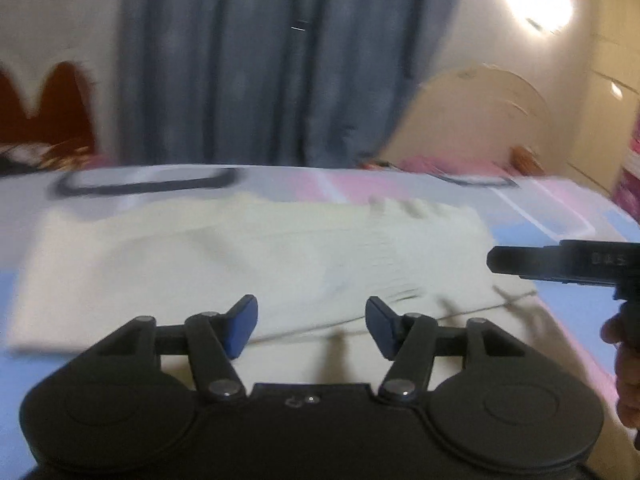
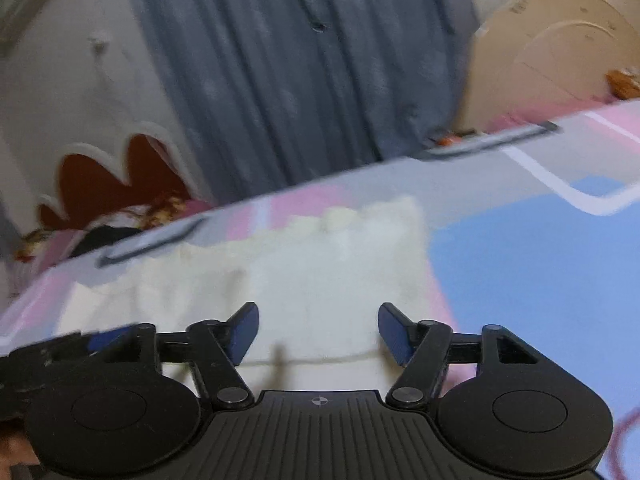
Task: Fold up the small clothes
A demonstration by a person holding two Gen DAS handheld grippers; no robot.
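Note:
A cream knitted garment (image 1: 240, 248) lies folded into a long flat strip across the bed. A thin loose thread (image 1: 460, 314) trails along its near edge. My left gripper (image 1: 312, 312) hovers just in front of that edge, open, with nothing between its blue pads (image 1: 240, 328). In the right wrist view the same garment (image 2: 320, 264) fills the middle, with its thread (image 2: 320, 360) crossing below. My right gripper (image 2: 318, 316) stands open over the near right part of the garment and holds nothing. Both views are blurred.
The bed sheet (image 1: 560, 320) has pink, blue and grey blocks. Behind the bed's far edge hang grey-blue curtains (image 1: 240, 60), and a cream headboard (image 1: 480, 120) stands at the right. A person's hand (image 1: 626, 360) grips the right tool at the right edge.

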